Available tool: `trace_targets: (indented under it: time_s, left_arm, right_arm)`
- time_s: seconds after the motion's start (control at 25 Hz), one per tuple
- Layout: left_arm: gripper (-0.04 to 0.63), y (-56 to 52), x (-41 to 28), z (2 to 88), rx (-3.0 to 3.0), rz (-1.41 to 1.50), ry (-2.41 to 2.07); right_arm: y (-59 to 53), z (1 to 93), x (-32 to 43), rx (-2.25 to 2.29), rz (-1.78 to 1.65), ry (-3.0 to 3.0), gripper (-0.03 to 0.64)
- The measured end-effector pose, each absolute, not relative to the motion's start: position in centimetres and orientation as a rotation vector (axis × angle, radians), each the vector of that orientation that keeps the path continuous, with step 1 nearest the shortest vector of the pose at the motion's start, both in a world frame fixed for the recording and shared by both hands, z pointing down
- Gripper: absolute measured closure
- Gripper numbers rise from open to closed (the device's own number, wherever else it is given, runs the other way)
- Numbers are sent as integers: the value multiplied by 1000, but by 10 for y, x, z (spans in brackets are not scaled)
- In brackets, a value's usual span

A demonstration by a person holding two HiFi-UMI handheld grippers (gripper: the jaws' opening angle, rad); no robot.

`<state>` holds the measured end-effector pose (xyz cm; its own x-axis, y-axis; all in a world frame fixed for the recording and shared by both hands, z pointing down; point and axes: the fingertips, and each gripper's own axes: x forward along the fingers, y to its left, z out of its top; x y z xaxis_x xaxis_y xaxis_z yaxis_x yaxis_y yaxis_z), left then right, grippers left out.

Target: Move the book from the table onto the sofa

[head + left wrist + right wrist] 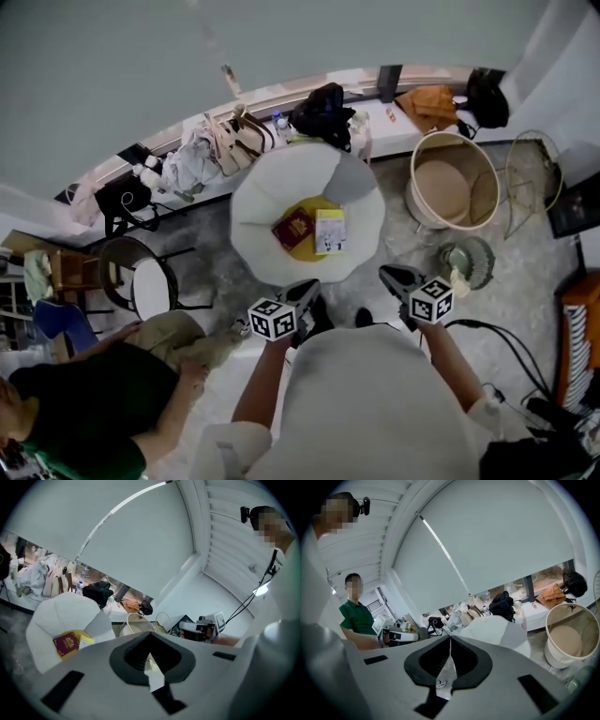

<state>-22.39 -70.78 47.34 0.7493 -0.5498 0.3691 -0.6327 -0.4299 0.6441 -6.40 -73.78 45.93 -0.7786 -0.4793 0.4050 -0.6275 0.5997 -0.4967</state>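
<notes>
Lying on sofa (pixel 255 202), book (pixel 293 228), apart from left gripper (pixel 308 284), right gripper (pixel 386 274); fingers (pixel 298 294) clenched, empty.

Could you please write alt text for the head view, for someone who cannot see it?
Seen from above, a dark red book and a pale booklet lie on a round white sofa. Below them, the left gripper and right gripper are shut and empty.
</notes>
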Motion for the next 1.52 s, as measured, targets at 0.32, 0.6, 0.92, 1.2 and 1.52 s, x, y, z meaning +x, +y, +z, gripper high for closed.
trace_targets:
  time_s: [0.32,0.6,0.92,1.2,1.52]
  left_arm:
    - [594,-668,-179,450,2087,33,-979]
    - [594,-634,-166,434,2098,45,-1111]
    - [594,-617,-177,427,2101,63,-1108]
    - [594,-609,-187,432,2103,96,-1086]
    - [594,-614,-199,434,2115,106,-1051]
  right_arm:
    - [-715,442,-24,859,934,-2636,581]
    - [-690,442,-5,805,898,-2652,581]
    - [-682,429,-9,859,878,-2670,581]
    - [-677,425,-17,925,901,-2684,581]
    - [-678,427,-35,940,894,-2666,581]
